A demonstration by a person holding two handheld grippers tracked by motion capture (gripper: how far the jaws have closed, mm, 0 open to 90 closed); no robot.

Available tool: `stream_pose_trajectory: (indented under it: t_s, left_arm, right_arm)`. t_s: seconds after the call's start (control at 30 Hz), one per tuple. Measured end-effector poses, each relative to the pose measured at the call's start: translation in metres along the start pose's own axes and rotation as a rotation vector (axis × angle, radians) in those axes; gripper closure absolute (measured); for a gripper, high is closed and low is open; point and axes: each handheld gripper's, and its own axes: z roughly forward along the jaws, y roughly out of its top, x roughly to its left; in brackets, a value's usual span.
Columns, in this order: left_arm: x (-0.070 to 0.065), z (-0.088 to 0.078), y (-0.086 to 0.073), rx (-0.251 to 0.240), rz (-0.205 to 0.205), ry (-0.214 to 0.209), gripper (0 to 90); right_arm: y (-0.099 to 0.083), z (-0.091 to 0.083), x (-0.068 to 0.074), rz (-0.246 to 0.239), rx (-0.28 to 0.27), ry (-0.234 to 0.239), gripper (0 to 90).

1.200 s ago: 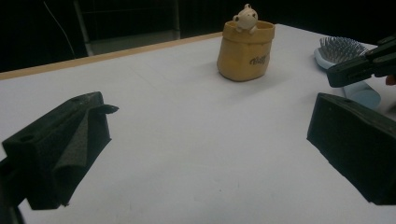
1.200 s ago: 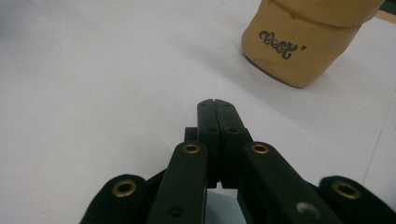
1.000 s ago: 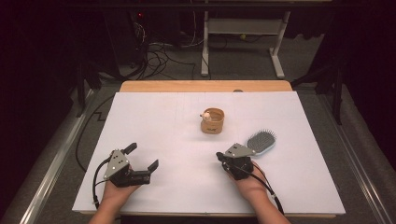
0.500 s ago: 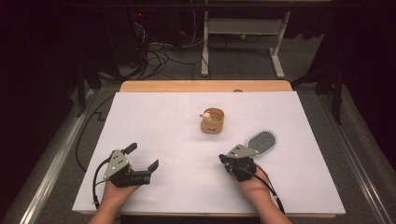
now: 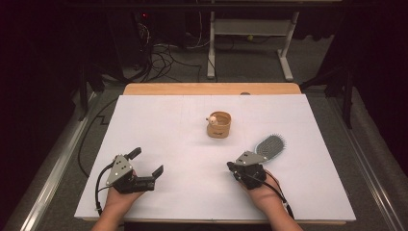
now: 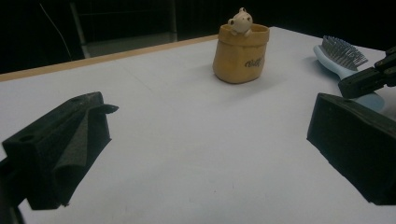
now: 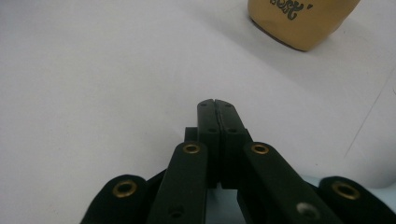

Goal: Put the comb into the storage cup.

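Observation:
A small tan pot (image 5: 219,125) with a little figure peeking over its rim stands mid-table; it also appears upright in the left gripper view (image 6: 240,53) and at the top of the right gripper view (image 7: 299,21). A pale blue hairbrush (image 5: 270,146) lies bristles up at the right (image 6: 341,51). Its handle runs under my right gripper (image 5: 230,166), whose jaws are shut tight with nothing between them (image 7: 217,102). My left gripper (image 5: 146,161) rests at the near left, jaws wide open over bare table (image 6: 210,105).
The white sheet (image 5: 159,125) covers the table, with a wooden strip (image 5: 211,89) along its far edge. Beyond that are dark floor, cables (image 5: 163,53) and a white frame (image 5: 250,33). A person's hands hold both grippers near the front edge.
The right hand and its gripper have edged slightly toward the near edge, and the brush has shifted a little with them. The left gripper has not moved.

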Motion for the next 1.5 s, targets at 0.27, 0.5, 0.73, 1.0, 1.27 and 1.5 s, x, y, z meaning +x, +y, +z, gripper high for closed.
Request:
stream_pose_trajectory:
  t_s: [0.27,0.5,0.73,1.0,1.27,1.5]
  left_arm:
    - [0.001,0.000,-0.001,0.007,0.004,0.005,0.3]
    - [0.001,0.000,-0.001,0.006,0.003,0.005,0.3]
    - [0.000,0.001,-0.002,0.005,0.003,0.001,0.3]
    - [0.000,0.001,-0.003,0.007,0.002,0.001,0.3]
    - [-0.001,0.001,-0.004,0.013,0.004,-0.002,0.3]
    - [0.000,0.002,-0.004,0.016,0.002,0.000,0.3]
  right_arm:
    - [-0.005,-0.010,0.002,-0.020,0.019,0.013,90.0]
    - [-0.012,-0.020,0.002,-0.045,0.032,0.033,90.0]
    - [-0.024,-0.035,-0.001,-0.055,0.046,0.042,90.0]
    - [-0.039,-0.051,-0.010,-0.045,0.052,0.049,90.0]
    - [-0.047,-0.064,-0.018,-0.024,0.050,0.041,90.0]
    - [-0.055,-0.074,-0.027,-0.012,0.042,0.026,90.0]
